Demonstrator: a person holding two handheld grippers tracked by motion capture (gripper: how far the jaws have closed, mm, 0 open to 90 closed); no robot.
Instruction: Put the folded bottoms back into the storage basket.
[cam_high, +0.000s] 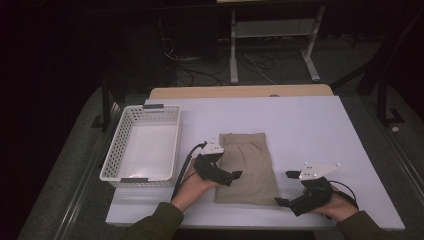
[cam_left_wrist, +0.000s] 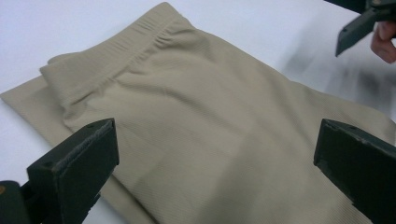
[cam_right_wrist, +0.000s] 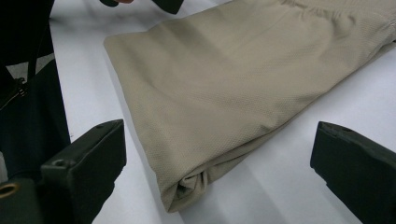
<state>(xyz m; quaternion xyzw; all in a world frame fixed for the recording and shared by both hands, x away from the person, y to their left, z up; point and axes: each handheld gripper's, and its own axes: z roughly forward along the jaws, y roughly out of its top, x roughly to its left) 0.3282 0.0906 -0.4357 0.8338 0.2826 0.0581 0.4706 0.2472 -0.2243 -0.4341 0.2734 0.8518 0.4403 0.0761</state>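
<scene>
Folded beige shorts (cam_high: 247, 167) with an elastic waistband at the far end lie flat on the white table, near its front edge. My left gripper (cam_high: 232, 177) hovers over the shorts' left edge, open, with the cloth (cam_left_wrist: 201, 116) spread between its jaws in the left gripper view. My right gripper (cam_high: 286, 188) sits just right of the shorts' near right corner, open and holding nothing. In the right gripper view the folded corner of the shorts (cam_right_wrist: 224, 79) lies between and ahead of the wide-apart jaws.
A white perforated basket (cam_high: 114, 145) stands at the table's left side with nothing in it. The white table (cam_high: 310, 130) stretches bare to the right and behind the shorts. A person's sleeves enter from the front edge.
</scene>
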